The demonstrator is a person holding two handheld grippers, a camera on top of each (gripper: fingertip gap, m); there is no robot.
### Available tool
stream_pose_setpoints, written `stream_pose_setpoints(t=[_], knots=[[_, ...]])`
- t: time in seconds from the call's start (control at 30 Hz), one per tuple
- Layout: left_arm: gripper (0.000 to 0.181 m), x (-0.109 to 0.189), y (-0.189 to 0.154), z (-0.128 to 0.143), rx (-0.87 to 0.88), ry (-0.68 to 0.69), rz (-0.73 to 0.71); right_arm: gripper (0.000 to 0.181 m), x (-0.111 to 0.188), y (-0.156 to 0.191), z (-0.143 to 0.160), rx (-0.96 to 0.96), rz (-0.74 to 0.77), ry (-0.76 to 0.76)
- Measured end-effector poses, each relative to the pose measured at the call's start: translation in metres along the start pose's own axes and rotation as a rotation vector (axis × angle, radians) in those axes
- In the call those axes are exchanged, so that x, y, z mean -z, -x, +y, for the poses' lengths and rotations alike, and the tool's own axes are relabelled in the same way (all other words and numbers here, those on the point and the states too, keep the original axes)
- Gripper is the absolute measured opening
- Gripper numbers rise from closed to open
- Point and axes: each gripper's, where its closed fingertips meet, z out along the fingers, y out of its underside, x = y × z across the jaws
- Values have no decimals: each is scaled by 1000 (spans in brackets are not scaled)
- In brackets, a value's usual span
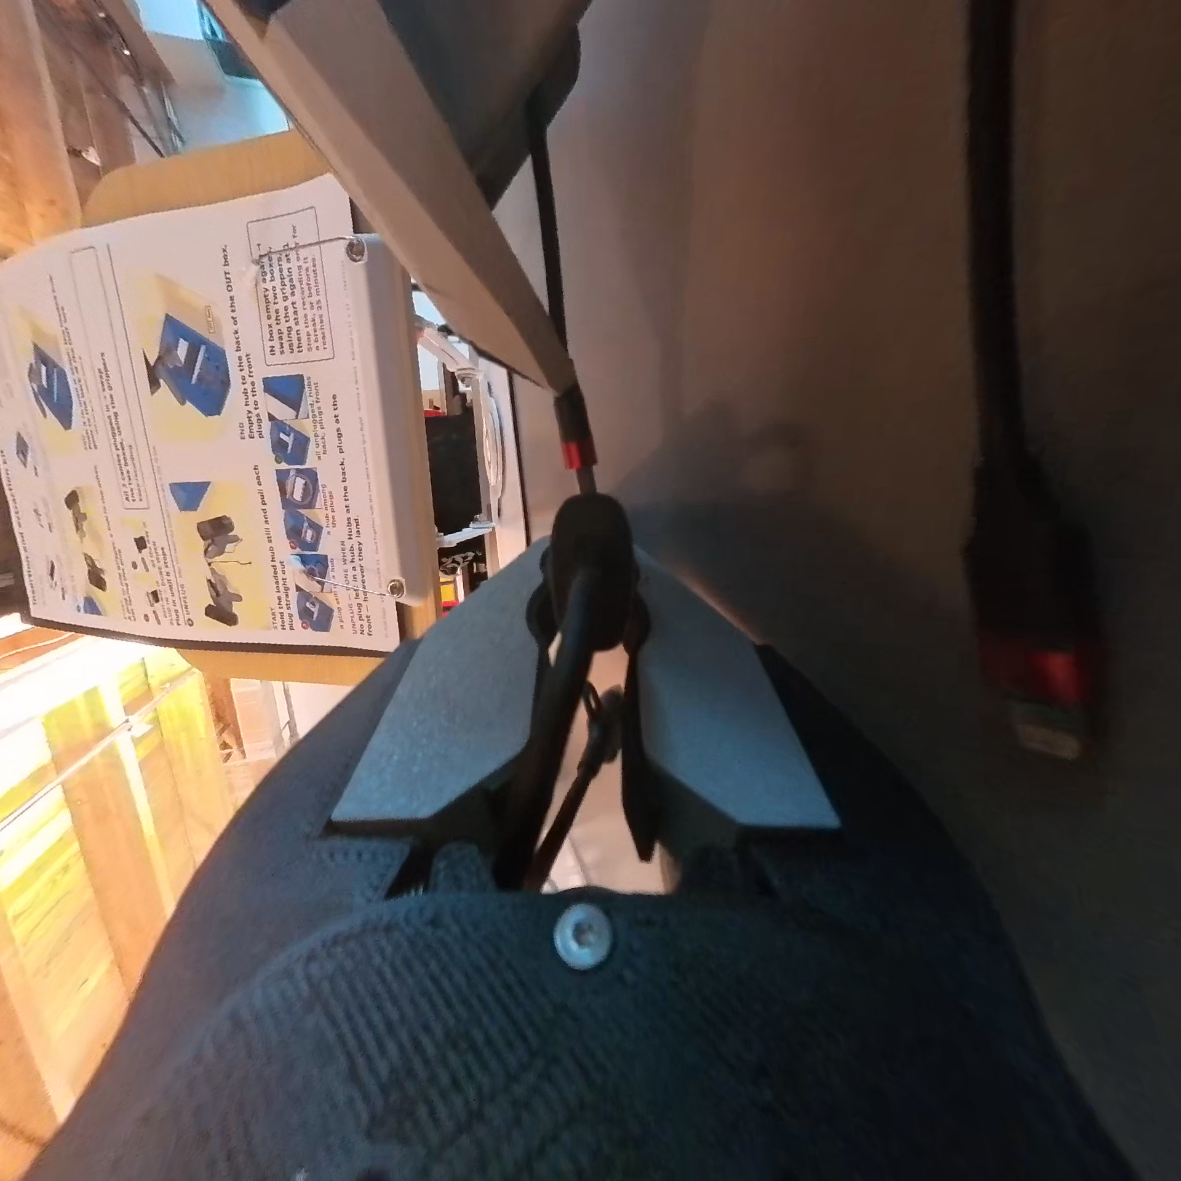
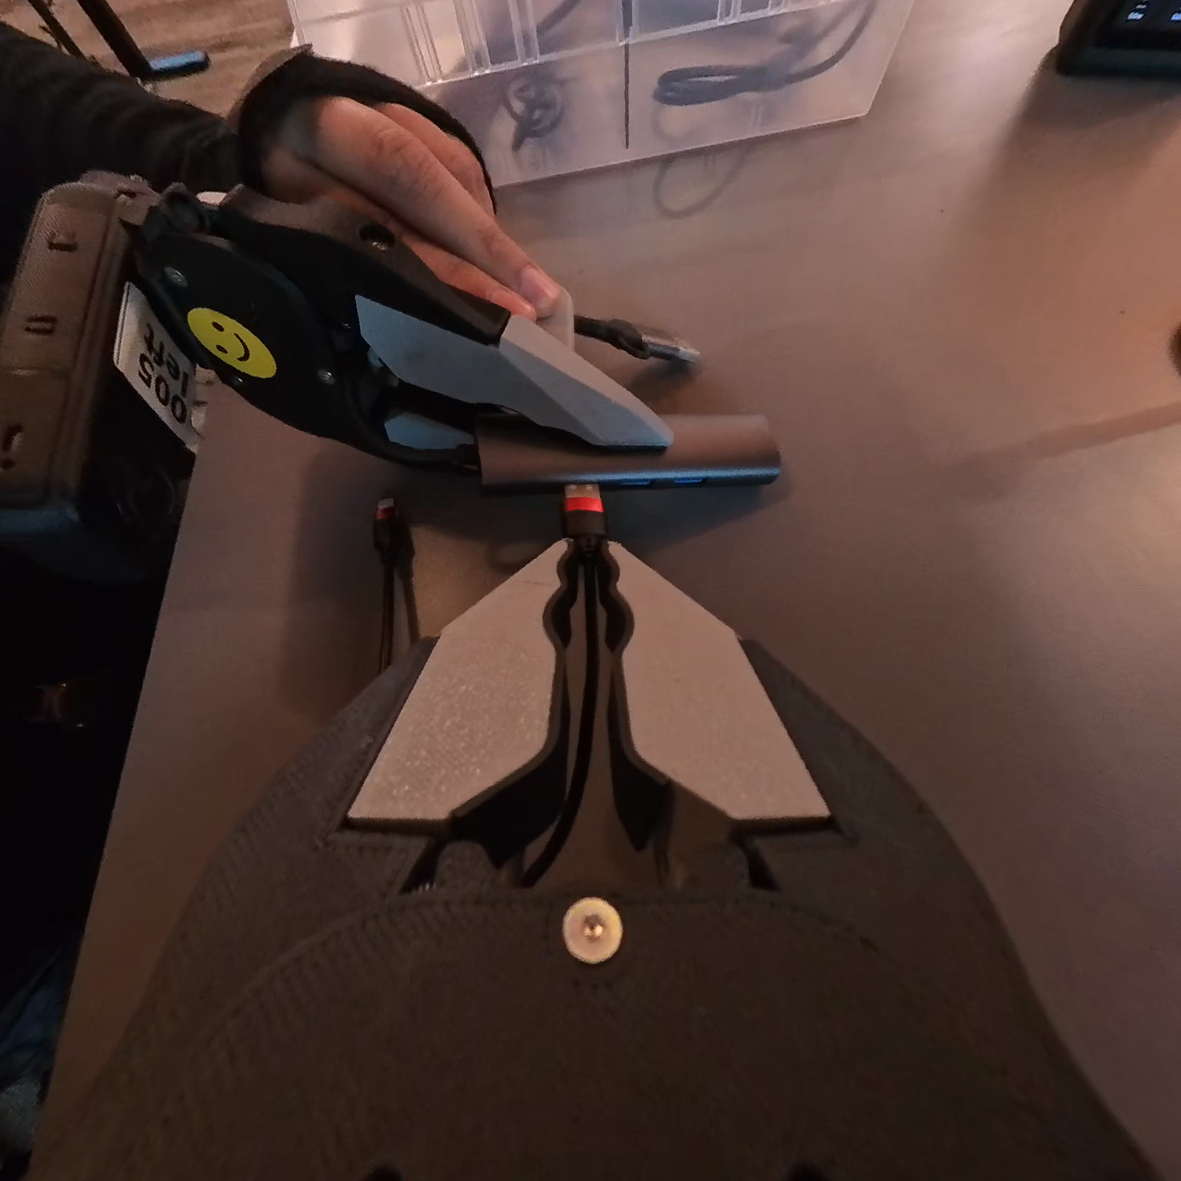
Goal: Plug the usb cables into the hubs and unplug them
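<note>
My left gripper (image 1: 591, 575) is shut on the slim grey USB hub (image 1: 591, 537), which I see end-on between the fingertips. In the right wrist view it holds the hub (image 2: 722, 447) from the left, just above the table, its upper finger (image 2: 562, 390) on top. My right gripper (image 2: 585, 549) is shut on a black USB cable just behind its red-banded plug (image 2: 581, 508). The plug's metal tip meets a port on the hub's near side; how deep it sits is unclear. That plug also shows in the left wrist view (image 1: 575, 441).
A second red-banded USB plug (image 2: 386, 517) lies on the grey table (image 2: 895, 319) at the left, also in the left wrist view (image 1: 1035, 671). The hub's own cable plug (image 2: 664, 348) lies behind it. A clear box (image 2: 799, 108) with cables stands at the back. An instruction sheet (image 1: 192, 415) stands beyond. Left tips to right tips: about 5 centimetres.
</note>
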Motion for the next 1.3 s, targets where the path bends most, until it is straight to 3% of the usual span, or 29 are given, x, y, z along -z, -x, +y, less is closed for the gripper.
stream_pose_setpoints(t=[0.5, 0.63, 1.3], knots=[[14, -2, 7, 8, 170, 36, 33, 2, 0, -5, -14, -94, 8, -118], [14, -1, 6, 5, 149, 31, 27, 2, 4, -4, -20, -119, -23, -158], [14, -3, 6, 13, 158, 90, 33, 2, -7, -3, -13, -43, 48, -92]])
